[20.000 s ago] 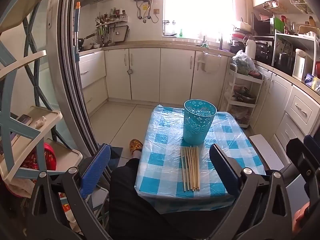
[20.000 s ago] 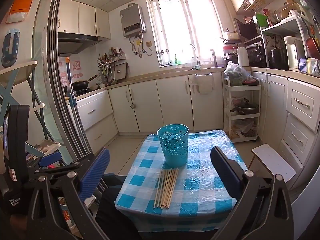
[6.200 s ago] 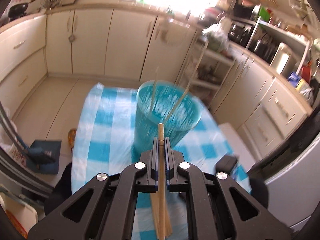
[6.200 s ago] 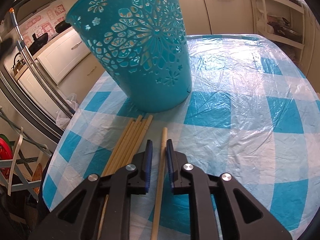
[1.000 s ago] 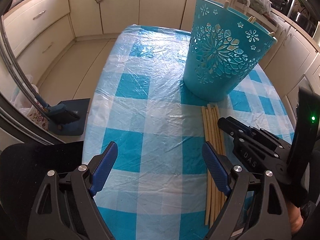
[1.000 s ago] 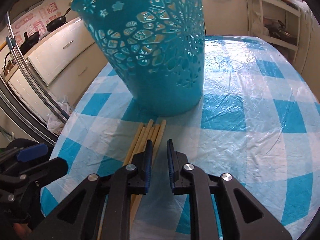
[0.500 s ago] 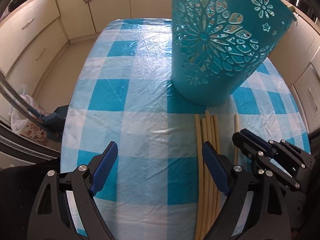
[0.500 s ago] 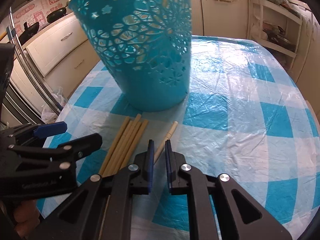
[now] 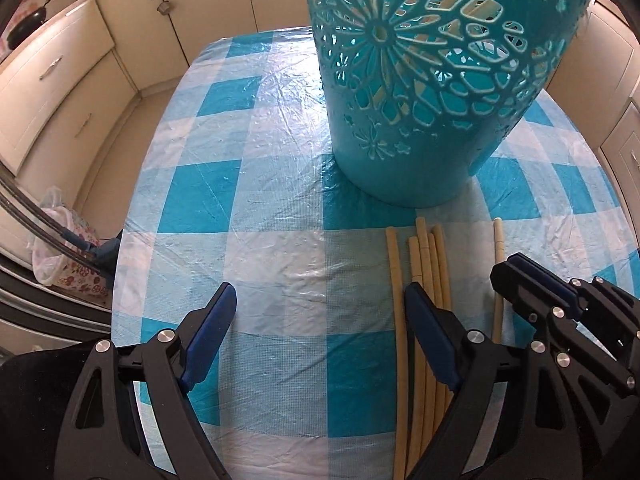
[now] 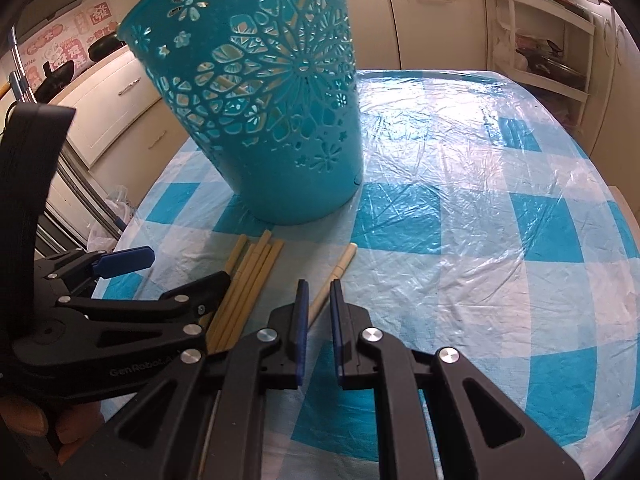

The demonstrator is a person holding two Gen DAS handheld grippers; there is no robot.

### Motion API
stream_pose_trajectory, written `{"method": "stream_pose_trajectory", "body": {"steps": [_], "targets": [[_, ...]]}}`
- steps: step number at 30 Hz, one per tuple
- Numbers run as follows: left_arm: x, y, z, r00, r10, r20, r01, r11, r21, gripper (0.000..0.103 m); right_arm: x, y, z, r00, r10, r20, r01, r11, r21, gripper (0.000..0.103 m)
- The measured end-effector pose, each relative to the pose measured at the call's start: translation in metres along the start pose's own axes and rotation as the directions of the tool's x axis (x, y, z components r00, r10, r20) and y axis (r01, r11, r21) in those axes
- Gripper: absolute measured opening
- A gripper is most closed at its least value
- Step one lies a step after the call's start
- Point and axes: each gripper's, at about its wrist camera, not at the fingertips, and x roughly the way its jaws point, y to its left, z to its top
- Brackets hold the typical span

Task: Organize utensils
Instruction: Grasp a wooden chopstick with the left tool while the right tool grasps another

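Note:
A teal perforated basket [image 9: 432, 80] stands on the blue-checked table [image 9: 248, 184], with chopsticks visible inside through its holes. Several loose chopsticks [image 9: 424, 280] lie in a bundle in front of it, and a single chopstick [image 9: 498, 272] lies apart to their right. My left gripper [image 9: 320, 316] is open wide and empty, its right finger over the bundle. My right gripper [image 10: 319, 308] has a narrow gap between its jaws, and the single chopstick [image 10: 332, 276] lies just ahead of its tips, not gripped. The basket [image 10: 260, 112] and the left gripper [image 10: 120, 292] also show in the right wrist view.
Cream kitchen cabinets [image 9: 72, 80] run behind and left of the table. A plastic bag [image 9: 60, 248] sits on the floor at the left. A white shelf rack [image 10: 540, 40] stands at the far right. The table edge curves close on the left.
Both grippers have moved closer to the basket and lower toward the chopsticks. The left gripper's right finger now sits over the bundle. The right gripper's tips have reached the single chopstick.

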Motion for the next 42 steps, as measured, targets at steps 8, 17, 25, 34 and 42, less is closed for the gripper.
{"method": "stream_pose_trajectory", "body": {"steps": [8,17,25,34,42], "targets": [[-0.005,-0.012,0.002,0.998,-0.057,0.011,0.056,0.998,0.031,0.047,0.001,0.000,0.001,1.000,0.002,0.008,-0.002,1.000,-0.004,0.012],[-0.005,0.007,0.003,0.990,-0.139,0.006,0.139,0.990,-0.035,0.005,0.008,0.014,0.010,0.998,0.030,-0.050,-0.035,0.994,-0.102,0.010],[-0.006,-0.003,0.005,0.996,-0.088,0.001,0.088,0.996,-0.006,0.006,0.014,0.021,0.016,0.996,0.007,-0.090,-0.019,0.990,-0.136,0.011],[-0.002,0.000,0.008,0.996,-0.094,0.001,0.094,0.996,0.006,0.006,0.007,0.015,0.012,0.993,-0.013,-0.118,-0.002,0.992,-0.124,0.007],[-0.005,-0.003,0.005,0.993,-0.111,0.026,0.110,0.994,0.021,0.007,0.007,0.024,0.017,0.993,-0.027,-0.115,0.014,0.993,-0.115,0.007]]}}
